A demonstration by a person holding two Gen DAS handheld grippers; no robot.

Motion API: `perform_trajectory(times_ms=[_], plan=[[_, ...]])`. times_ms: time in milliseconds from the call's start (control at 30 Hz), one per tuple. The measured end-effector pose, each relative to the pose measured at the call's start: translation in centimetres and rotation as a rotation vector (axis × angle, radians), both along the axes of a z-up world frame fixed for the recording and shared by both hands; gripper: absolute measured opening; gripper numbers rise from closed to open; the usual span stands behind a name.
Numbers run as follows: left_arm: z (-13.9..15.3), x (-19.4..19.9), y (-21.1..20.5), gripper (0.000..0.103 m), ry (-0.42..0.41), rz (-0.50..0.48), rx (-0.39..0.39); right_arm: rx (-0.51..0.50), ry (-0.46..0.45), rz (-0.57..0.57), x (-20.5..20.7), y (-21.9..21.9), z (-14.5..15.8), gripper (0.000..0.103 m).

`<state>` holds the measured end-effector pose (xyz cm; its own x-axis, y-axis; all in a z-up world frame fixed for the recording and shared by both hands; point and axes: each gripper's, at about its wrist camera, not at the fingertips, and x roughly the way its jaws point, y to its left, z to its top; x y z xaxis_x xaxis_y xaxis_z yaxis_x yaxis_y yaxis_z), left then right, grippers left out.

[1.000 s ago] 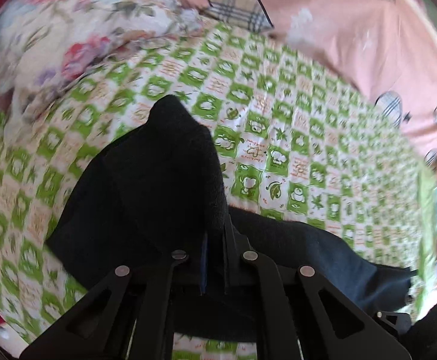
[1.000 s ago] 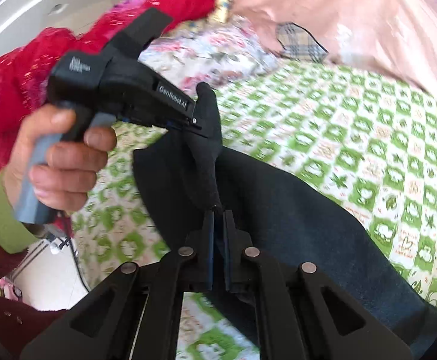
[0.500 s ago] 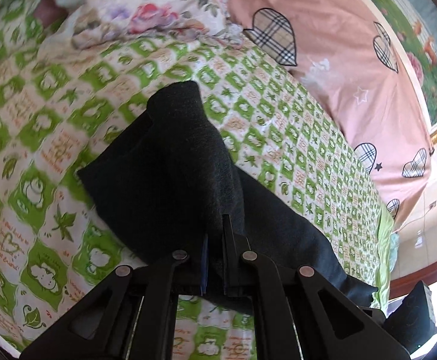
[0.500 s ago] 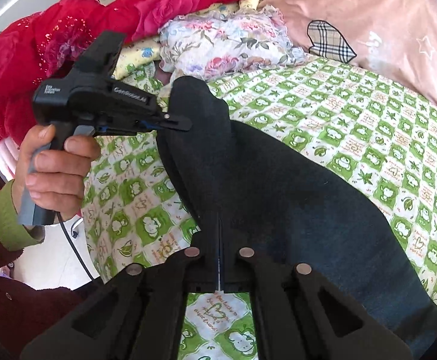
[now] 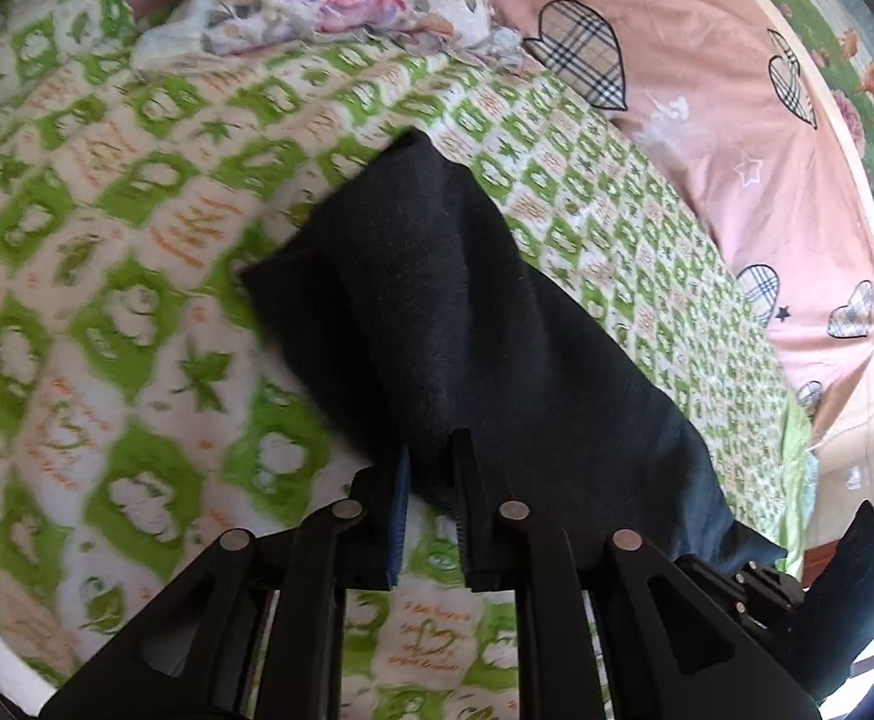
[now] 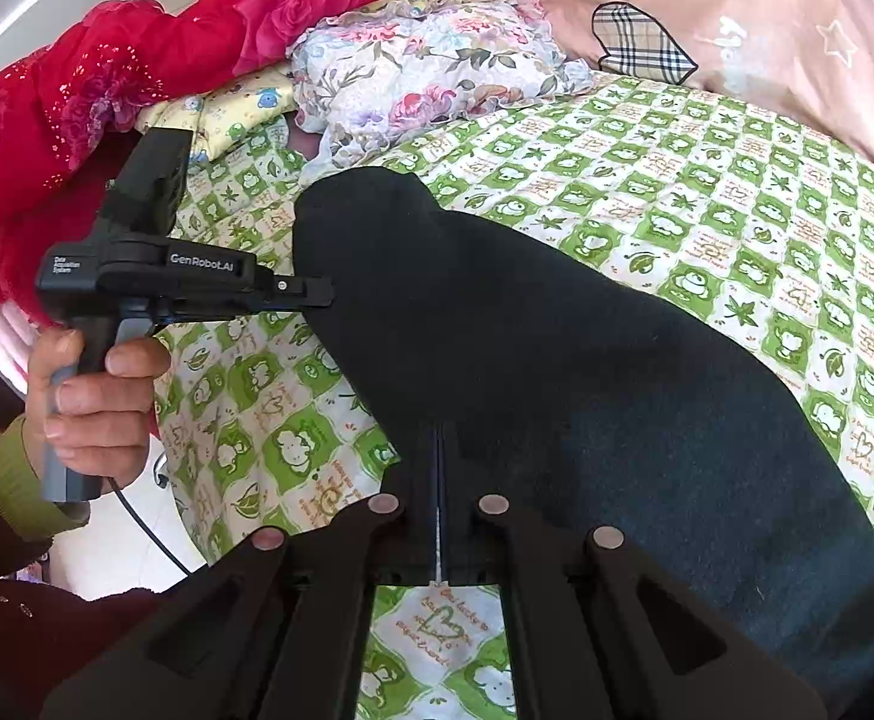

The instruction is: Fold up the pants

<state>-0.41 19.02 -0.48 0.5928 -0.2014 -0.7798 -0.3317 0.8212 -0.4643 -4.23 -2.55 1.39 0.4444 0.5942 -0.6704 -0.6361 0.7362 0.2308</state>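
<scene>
The dark navy pants [image 5: 466,324] lie flat along the green-and-white patterned bedsheet [image 5: 107,276], also in the right wrist view [image 6: 556,372]. My left gripper [image 5: 431,468] has its jaws slightly parted at the pants' near edge, with cloth still between the fingers. In the right wrist view the left gripper [image 6: 317,294] sits at the pants' left edge, held by a hand. My right gripper [image 6: 438,450] is shut on the near edge of the pants.
A floral pillow [image 6: 425,78] and a red blanket [image 6: 137,60] lie at the head of the bed. A pink sheet with plaid hearts [image 5: 706,120] covers the far side. The right gripper's body [image 5: 826,588] shows at lower right in the left wrist view.
Both grippers have lowered the pants onto the bed, and the cloth now lies flat. The left gripper's jaws have parted slightly.
</scene>
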Motion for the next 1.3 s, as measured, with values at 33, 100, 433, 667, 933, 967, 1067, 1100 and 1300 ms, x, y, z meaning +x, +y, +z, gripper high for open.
perform_trajectory(times_ms=[33,100,433,667,933,967,1067,1100,1300], plan=[[0.2,-0.2,0.2,0.033,0.011,0.010,0.012,0.001,0.002,-0.002,0.1,0.0,0.0,0.001],[0.6,-0.6,0.8,0.061,0.028,0.038,0.028,0.014,0.012,-0.007,0.3,0.0,0.0,0.002],[1.0,0.8,2.4,0.075,0.097,0.080,0.014,0.104,0.048,-0.101,2.1,-2.1,0.6,0.045],[0.0,2.7,3.6,0.076,0.159,0.121,0.016,0.142,0.068,-0.214,5.2,-5.6,1.2,0.047],[-0.6,3.1,4.5,0.075,0.157,0.128,0.016,0.129,0.133,-0.284,12.1,-8.6,1.2,0.047],[-0.6,3.0,4.5,0.075,0.154,0.125,0.020,0.118,0.137,-0.279,12.7,-8.5,1.1,0.047],[-0.8,2.9,4.4,0.074,0.147,0.119,0.031,0.099,0.166,-0.251,14.8,-8.0,0.3,0.047],[-0.9,3.0,4.4,0.073,0.147,0.117,0.036,0.081,0.172,-0.246,15.2,-7.7,0.0,0.047],[-1.0,3.3,4.0,0.068,0.140,0.104,0.066,-0.037,0.237,-0.114,15.8,-4.2,-2.5,0.047]])
